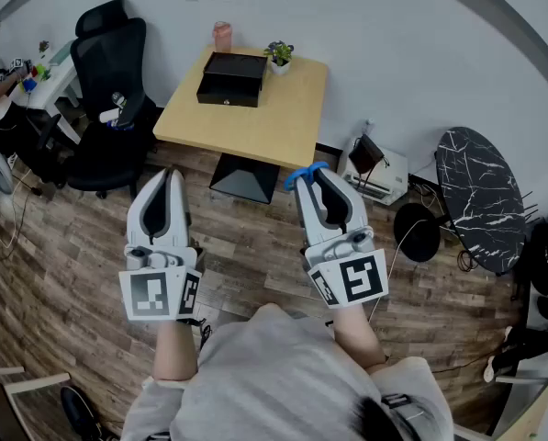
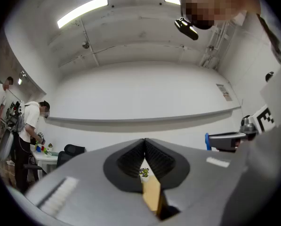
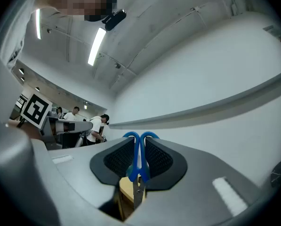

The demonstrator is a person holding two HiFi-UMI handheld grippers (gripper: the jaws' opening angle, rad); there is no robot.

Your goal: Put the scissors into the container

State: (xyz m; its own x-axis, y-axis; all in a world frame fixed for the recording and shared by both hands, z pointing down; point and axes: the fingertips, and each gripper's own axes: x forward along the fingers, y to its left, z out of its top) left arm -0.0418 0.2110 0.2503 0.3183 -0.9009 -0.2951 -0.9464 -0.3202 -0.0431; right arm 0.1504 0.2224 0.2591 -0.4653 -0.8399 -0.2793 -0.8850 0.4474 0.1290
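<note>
The person stands on a wooden floor (image 1: 255, 246) facing a desk (image 1: 274, 122), with both grippers raised in front of the body, well short of the desk. The right gripper (image 1: 318, 173) is clenched on the scissors (image 3: 139, 161): the blue handle loops stick out past the jaw tips and the metal blades point back between the jaws. The left gripper (image 1: 171, 175) has its jaws pressed together with nothing between them. A black container (image 1: 233, 77) sits near the desk's far left corner, a pink jar (image 1: 222, 35) behind it and a small potted plant (image 1: 279, 55) just beside it at the far edge. A black office chair (image 1: 113, 90) stands by the desk's left edge.
</note>
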